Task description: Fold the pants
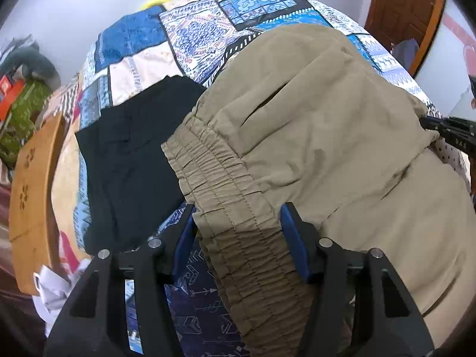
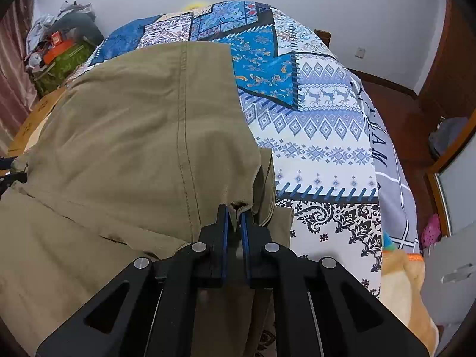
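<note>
Khaki pants (image 1: 321,136) with an elastic waistband (image 1: 226,196) lie on a patterned bed, part folded over. My left gripper (image 1: 238,217) is open, its blue pads on either side of the waistband. In the right wrist view the same pants (image 2: 134,136) fill the left half. My right gripper (image 2: 234,217) is shut on a bunched edge of the pants fabric. The right gripper's black tip also shows in the left wrist view (image 1: 446,131) at the pants' far right edge.
A black garment (image 1: 134,160) lies left of the pants on the patchwork quilt (image 2: 321,125). A wooden headboard (image 1: 32,196) and clutter stand at the left. A brown door (image 1: 407,9) and floor lie beyond the bed's right edge.
</note>
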